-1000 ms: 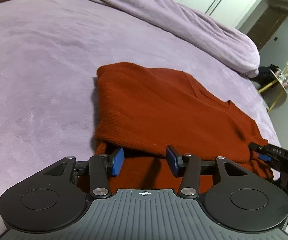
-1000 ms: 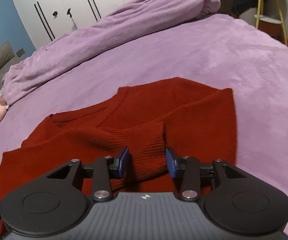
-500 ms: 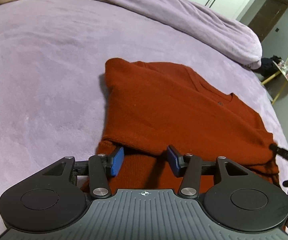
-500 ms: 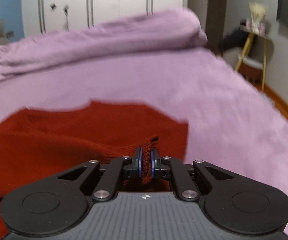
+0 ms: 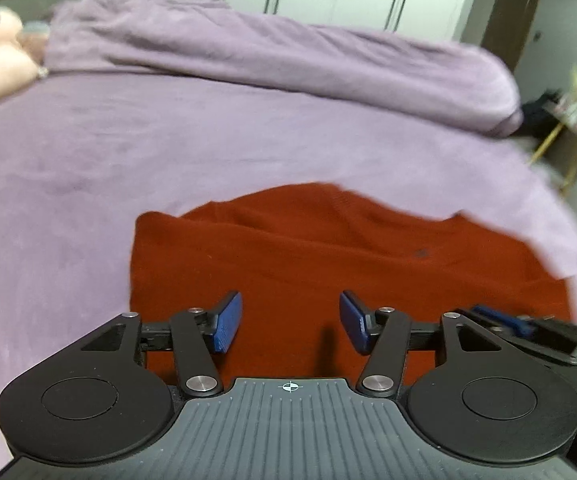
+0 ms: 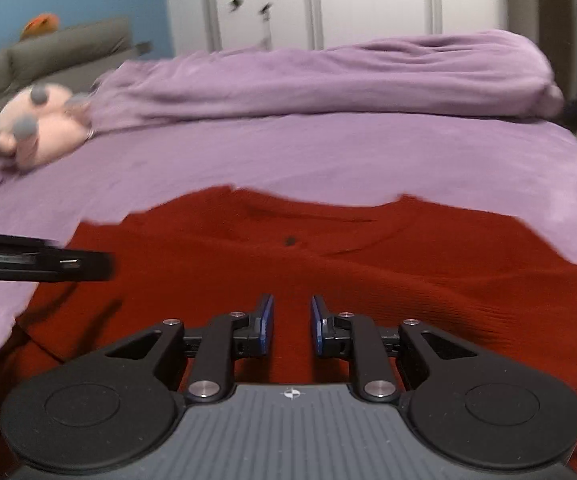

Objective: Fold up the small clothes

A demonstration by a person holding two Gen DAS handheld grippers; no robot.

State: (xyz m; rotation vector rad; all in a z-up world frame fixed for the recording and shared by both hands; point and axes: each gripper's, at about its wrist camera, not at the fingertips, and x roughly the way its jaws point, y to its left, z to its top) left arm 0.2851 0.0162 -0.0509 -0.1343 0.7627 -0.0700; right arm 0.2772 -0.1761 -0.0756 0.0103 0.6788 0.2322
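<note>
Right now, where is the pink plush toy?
The pink plush toy lies at the far left of the purple bed in both wrist views, beside the bunched purple blanket, well beyond the rust-red knit sweater.

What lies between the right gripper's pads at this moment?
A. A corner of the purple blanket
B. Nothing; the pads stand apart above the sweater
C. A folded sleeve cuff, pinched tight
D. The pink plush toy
B. In the right wrist view the right gripper shows a clear gap between its blue pads, with only the flat red sweater seen beyond them; its jaws have just been opening.
</note>
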